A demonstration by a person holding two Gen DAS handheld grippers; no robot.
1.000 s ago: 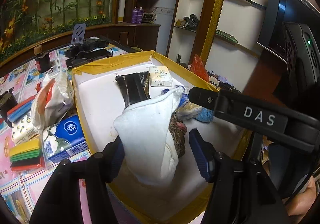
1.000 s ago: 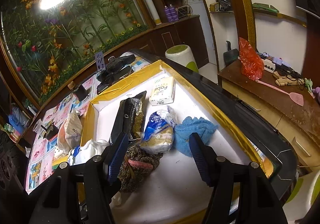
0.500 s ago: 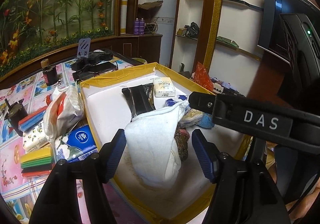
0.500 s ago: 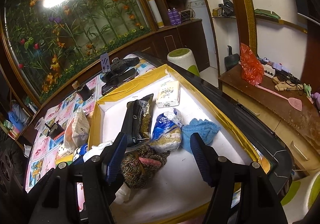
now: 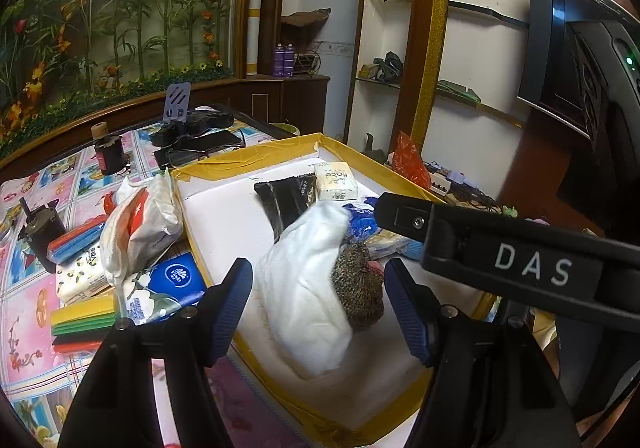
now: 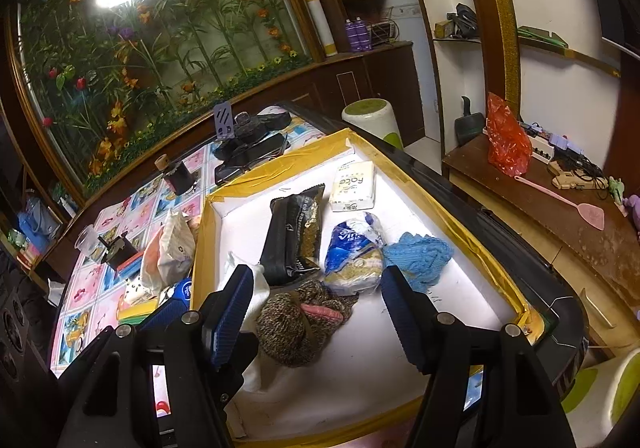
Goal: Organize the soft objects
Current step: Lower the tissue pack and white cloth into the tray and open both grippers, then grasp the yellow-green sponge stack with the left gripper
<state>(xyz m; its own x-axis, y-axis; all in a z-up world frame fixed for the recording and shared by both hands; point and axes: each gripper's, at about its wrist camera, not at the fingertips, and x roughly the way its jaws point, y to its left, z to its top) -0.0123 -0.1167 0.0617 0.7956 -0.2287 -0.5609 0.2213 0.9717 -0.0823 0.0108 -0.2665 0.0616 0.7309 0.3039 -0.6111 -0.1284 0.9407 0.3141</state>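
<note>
In the left wrist view the left tool [image 5: 318, 306] hangs with its pads apart over the yellow-rimmed tray [image 5: 256, 145], gripping nothing; the white cloth [image 5: 306, 288] lies in the tray between them, untouched, with the speckled knit [image 5: 358, 294] at its 3 o'clock. Only this view shows the right tool's arm marked "DAS" [image 5: 532, 270] and, on the desk [image 5: 32, 312] at 9 o'clock, a blue "Vinda" pack [image 5: 176, 280]. In the right wrist view the right tool [image 6: 316, 312] also stands apart and empty above the knit [image 6: 298, 322]. Only here the blue cloth [image 6: 418, 256] shows whole, at 1 o'clock, beside a "Vinda" bag [image 6: 354, 252]; a white "Face" pack [image 6: 354, 185] lies at 12.
</note>
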